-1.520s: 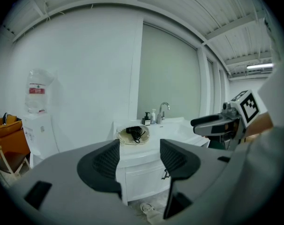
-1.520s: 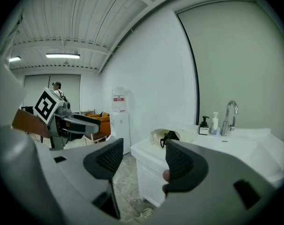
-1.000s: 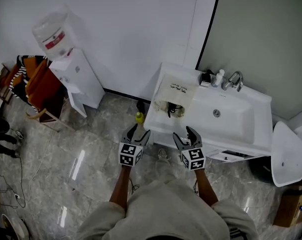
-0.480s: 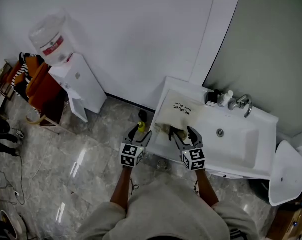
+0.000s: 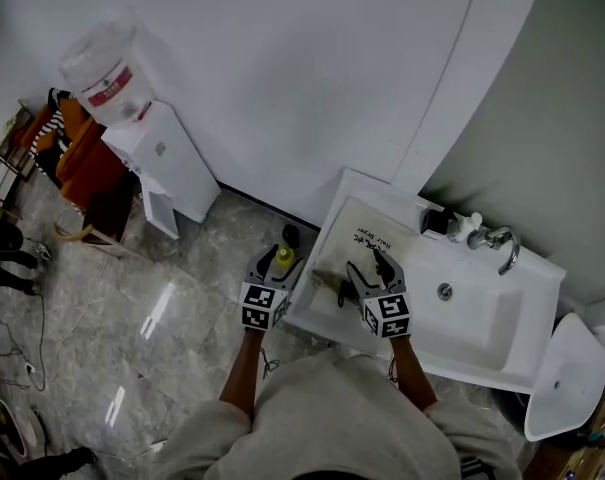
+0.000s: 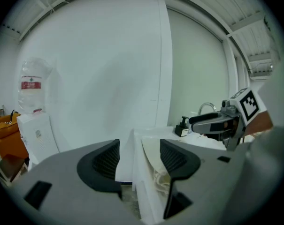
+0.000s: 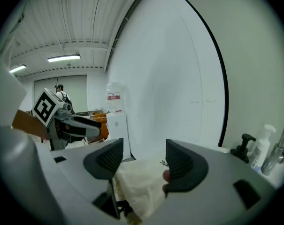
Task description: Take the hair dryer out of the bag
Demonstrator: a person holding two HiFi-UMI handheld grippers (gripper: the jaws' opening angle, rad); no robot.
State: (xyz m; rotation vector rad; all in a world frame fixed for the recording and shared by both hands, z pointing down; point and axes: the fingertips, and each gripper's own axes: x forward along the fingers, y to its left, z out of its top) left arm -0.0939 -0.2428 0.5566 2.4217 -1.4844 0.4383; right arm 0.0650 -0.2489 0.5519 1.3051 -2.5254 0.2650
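**A:** Where was the hair dryer?

**B:** It was not plainly in sight and was presumably inside the cream cloth bag [image 5: 352, 240]. The bag lay at the left end of the white counter [image 5: 304, 308], just right of the middle of the head view. Only a dark cord-like bit [image 7: 121, 207] showed at the bag's near mouth.

**A:** And the tongs?

**B:** Both stood wide and empty. The right tongs [image 7: 140, 159] hung over the bag, with cloth between the jaws but not pinched. The left tongs [image 6: 134, 159] sat just off the counter's left edge and held nothing.

**A:** What could have gone wrong from there?

**B:** The bag was limp and lay close to that edge. A pull on the dryer with nothing pinning the cloth would likely have dragged the whole bag off onto the floor [image 5: 162, 298]. A shallow bite might have caught cloth alone. The cord could also have snagged in the bag's mouth.

**A:** And the count?

**B:** There was one bag and two tongs. The one counter had one basin [image 5: 477, 303], one faucet [image 5: 499, 240] and two pump bottles [image 5: 435, 220] beside the faucet. At the upper left stood one water dispenser [image 5: 142, 138], and one yellow bottle [image 5: 282, 258] was on the floor.
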